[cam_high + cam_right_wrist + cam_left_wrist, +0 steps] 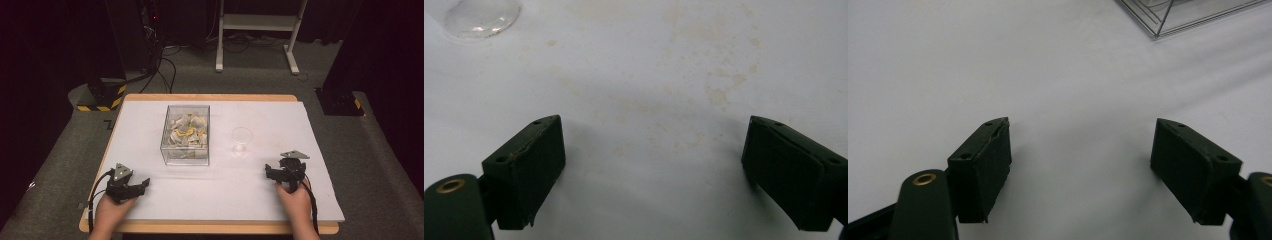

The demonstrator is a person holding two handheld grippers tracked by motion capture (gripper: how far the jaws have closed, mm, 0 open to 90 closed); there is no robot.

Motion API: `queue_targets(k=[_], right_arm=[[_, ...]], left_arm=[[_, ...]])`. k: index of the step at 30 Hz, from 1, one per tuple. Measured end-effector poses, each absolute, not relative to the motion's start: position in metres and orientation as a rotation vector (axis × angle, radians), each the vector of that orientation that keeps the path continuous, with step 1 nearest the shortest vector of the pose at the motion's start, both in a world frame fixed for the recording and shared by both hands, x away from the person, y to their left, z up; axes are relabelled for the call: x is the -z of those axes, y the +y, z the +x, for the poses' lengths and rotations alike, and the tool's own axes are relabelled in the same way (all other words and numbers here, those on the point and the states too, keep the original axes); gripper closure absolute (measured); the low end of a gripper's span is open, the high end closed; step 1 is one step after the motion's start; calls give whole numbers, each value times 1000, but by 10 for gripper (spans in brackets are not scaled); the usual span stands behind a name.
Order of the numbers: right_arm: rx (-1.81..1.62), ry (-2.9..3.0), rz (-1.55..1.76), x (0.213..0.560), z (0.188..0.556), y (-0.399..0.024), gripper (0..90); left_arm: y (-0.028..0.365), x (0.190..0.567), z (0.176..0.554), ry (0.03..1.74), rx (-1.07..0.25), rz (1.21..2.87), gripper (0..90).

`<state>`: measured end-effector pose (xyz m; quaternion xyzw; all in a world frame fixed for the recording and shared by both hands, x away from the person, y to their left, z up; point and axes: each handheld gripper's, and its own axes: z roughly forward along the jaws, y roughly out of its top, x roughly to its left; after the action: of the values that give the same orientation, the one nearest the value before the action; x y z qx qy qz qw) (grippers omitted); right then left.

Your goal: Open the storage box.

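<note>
A clear plastic box [186, 134] with several pale and yellow pieces inside stands on the white table cover, left of the middle. To its right stands a small clear glass cup [241, 140]. My left gripper [142, 184] rests low at the front left, held by a hand, its jaws wide apart over bare cover [1080, 150]. A corner of the box [1168, 17] shows at the top of the left gripper view. My right gripper [271, 172] sits at the front right, open and empty [651, 150]. The cup's base [479, 17] is at the top left of the right gripper view.
The white cover [215, 200] lies on a wooden table [210, 97]. Faint yellowish stains [719, 90] mark the cover ahead of the right gripper. Beyond the table, on grey carpet, stand a white frame's legs [260, 30] and black bases with striped tape [102, 97].
</note>
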<state>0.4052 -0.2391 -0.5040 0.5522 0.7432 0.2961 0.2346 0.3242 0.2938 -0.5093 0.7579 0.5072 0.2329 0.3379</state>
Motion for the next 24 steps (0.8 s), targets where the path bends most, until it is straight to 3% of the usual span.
queue_targets(k=[19, 24], right_arm=[[-772, 2038, 1438, 498, 404, -240, 122], [-849, 2056, 1437, 493, 395, -241, 128]], left_arm=[[294, 509, 324, 1326, -613, 1979, 252], [288, 508, 320, 1304, -691, 2003, 239]])
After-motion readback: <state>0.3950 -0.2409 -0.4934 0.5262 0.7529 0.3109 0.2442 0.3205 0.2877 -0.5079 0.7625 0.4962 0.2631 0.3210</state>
